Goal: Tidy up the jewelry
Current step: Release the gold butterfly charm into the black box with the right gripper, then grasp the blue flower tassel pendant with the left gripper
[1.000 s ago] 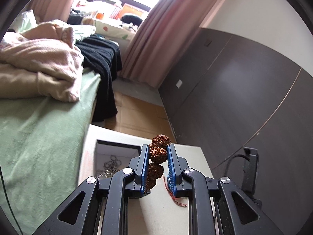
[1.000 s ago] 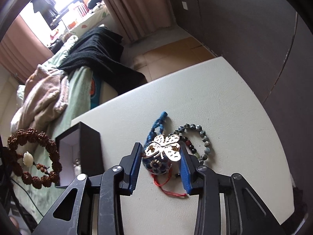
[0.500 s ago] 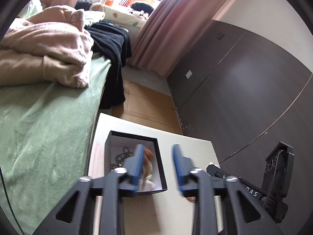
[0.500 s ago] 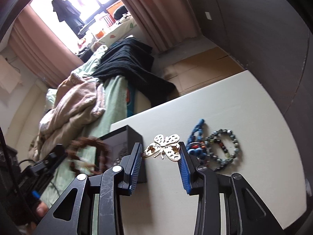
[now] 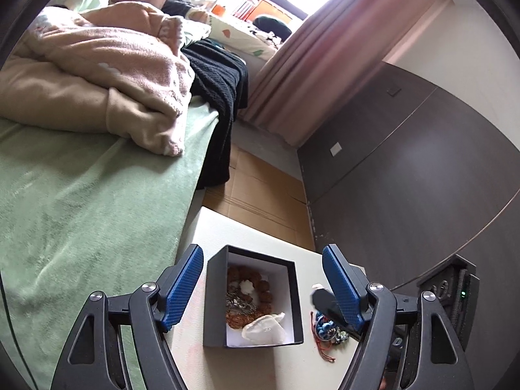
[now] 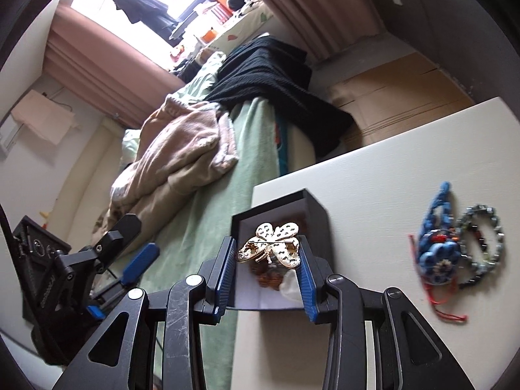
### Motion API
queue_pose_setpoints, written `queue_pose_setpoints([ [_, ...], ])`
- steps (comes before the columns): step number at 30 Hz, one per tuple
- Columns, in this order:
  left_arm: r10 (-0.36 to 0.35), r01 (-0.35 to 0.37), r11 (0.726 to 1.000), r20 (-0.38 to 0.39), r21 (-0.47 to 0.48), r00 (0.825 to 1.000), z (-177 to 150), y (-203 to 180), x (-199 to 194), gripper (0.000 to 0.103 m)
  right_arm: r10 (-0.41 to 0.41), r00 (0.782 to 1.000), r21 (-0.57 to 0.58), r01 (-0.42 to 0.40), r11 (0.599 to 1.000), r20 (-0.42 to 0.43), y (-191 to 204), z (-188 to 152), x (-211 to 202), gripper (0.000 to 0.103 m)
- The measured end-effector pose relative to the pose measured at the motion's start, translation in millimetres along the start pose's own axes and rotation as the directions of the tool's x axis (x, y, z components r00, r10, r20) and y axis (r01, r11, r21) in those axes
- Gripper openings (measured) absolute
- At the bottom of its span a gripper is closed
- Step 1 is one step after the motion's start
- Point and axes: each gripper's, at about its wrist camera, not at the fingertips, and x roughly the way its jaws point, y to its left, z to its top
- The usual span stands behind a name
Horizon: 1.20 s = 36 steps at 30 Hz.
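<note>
Over the black box (image 5: 214, 295) on the white table (image 5: 227, 230), the left gripper (image 5: 263, 276) hangs with its jaws wide apart and nothing between them. They have just been opening. A second ago they pinched the brown bead bracelet (image 5: 260, 289) up in the air; now it lies inside the box, on a silver chain and next to a small white pouch (image 5: 265, 326).

The right gripper (image 6: 267, 266) has swung over from the loose jewelry to the box (image 6: 320, 224). It is closed on the gold butterfly brooch (image 6: 271, 247), just as before, and holds it above the open box.

Only the right view shows the blue knotted bracelet (image 6: 438, 227) and the grey bead bracelet (image 6: 487, 240) whole, lying side by side on the table (well away from the box). It also shows the left gripper's blue pads (image 6: 139, 261) off beside the green bed (image 6: 211, 227). Only the left view looks straight down into the box.

From the left view, the blue piece with red cord (image 5: 323, 325) is half hidden behind the right-hand finger. From the right view, the brooch and fingers cover most of what is in the box.
</note>
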Motion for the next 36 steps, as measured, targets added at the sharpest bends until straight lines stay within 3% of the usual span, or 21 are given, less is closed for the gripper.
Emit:
queue_pose_setpoints([
  [1,0.000,0.000,1.000,-0.001,-0.001,1.000,0,0,1,0.076,0.001,1.000,-0.003,-0.001,1.000,-0.015,1,0,5,0.038],
  [3,0.001,-0.001,1.000,-0.007,0.000,1.000,1,1,3,0.076,-0.027,0.998,0.002,0.027,1.000,-0.048,0,1,14,0.054],
  [6,-0.002,0.002,1.000,-0.017,0.004,1.000,-1,-2,5,0.076,-0.048,0.999,0.022,0.048,0.999,-0.024,-9,1,6,0.062],
  [15,-0.012,0.014,0.998,-0.037,0.068,0.999,-20,-29,10,0.076,-0.141,0.990,0.082,0.139,0.987,0.027,-43,0,-49,0.064],
  [25,-0.026,0.034,0.986,-0.054,0.161,0.998,-48,-69,17,0.076,-0.285,0.957,0.158,0.273,0.949,0.059,-84,-6,-101,0.064],
  [31,-0.047,0.070,0.974,-0.110,0.214,0.993,-69,-97,36,0.076,-0.328,0.944,0.184,0.315,0.931,0.045,-102,-9,-124,0.064],
  [36,-0.024,0.070,0.954,-0.160,0.292,0.987,-91,-119,56,0.076,-0.357,0.933,0.230,0.341,0.912,0.033,-125,-11,-140,0.064],
])
